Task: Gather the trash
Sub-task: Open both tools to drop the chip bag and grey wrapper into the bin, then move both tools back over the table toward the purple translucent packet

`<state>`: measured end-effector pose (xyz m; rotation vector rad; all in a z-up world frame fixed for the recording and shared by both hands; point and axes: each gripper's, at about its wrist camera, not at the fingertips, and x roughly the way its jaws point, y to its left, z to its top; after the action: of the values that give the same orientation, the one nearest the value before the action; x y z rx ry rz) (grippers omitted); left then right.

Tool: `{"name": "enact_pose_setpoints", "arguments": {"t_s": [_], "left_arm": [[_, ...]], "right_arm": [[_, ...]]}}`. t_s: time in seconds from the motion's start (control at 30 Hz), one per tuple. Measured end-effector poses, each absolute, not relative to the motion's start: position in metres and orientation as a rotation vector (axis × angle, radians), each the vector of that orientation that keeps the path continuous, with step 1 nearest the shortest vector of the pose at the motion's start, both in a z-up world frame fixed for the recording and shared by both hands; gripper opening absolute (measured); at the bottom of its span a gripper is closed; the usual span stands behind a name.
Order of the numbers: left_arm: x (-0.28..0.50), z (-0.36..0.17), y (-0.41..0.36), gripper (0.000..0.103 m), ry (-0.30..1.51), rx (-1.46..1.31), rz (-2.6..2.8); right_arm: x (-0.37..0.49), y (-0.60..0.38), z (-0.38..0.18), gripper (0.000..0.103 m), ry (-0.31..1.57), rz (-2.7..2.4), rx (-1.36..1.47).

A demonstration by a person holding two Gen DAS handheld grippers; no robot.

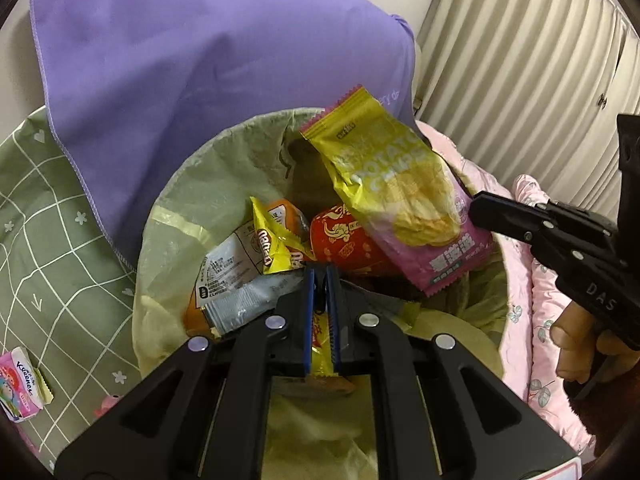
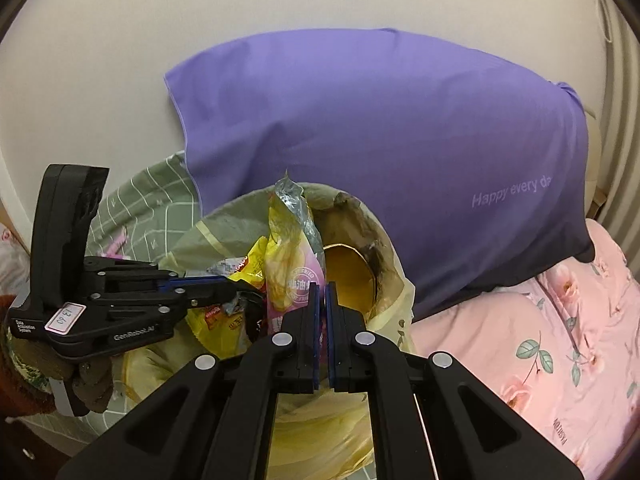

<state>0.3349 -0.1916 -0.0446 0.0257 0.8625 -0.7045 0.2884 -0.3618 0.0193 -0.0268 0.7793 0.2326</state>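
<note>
Bin's nearly full, two wrappers still to drop

Over the bin (image 1: 168, 216), the left gripper (image 1: 320, 280) pinches a yellow wrapper (image 1: 320, 356); the right gripper (image 2: 322, 292) pinches a chip bag (image 1: 400, 184). A tissue pack (image 1: 20, 384) waits left of it.

A bed (image 1: 48, 240) in green grid sheet carries a purple pillow (image 1: 224, 60), pink floral quilt (image 2: 540, 360), lined bin (image 1: 180, 200) and tissue pack (image 1: 20, 384)
</note>
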Motion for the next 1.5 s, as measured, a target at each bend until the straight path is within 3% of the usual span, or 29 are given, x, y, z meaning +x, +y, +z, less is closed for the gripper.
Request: {"name": "enact_pose_setpoints", "arguments": {"t_s": [0.37,0.63,0.77,1.0,1.33,1.5], "left_arm": [[0.324,-0.041,-0.177,0.006,0.857,0.02,-0.702],[0.321,-0.036,-0.166,0.007,0.847,-0.037,-0.71],[0.315,-0.024,-0.15,0.025,0.827,-0.067,-0.706],[0.297,0.009,-0.117,0.042,0.739,-0.076,-0.645],[0.25,0.002,-0.012,0.045,0.738,-0.093,-0.423],[0.228,-0.023,0.07,0.046,0.776,-0.153,-0.229]], "right_arm": [[0.29,-0.335,0.0,0.004,0.827,0.283,-0.106],[0.273,-0.352,0.006,0.004,0.824,0.213,0.013],[0.265,-0.35,0.009,0.005,0.805,0.207,0.041],[0.252,-0.339,0.025,0.006,0.723,0.185,0.031],[0.241,-0.26,0.041,0.007,0.615,0.297,-0.049],[0.244,-0.202,0.028,0.007,0.701,0.455,-0.051]]}}
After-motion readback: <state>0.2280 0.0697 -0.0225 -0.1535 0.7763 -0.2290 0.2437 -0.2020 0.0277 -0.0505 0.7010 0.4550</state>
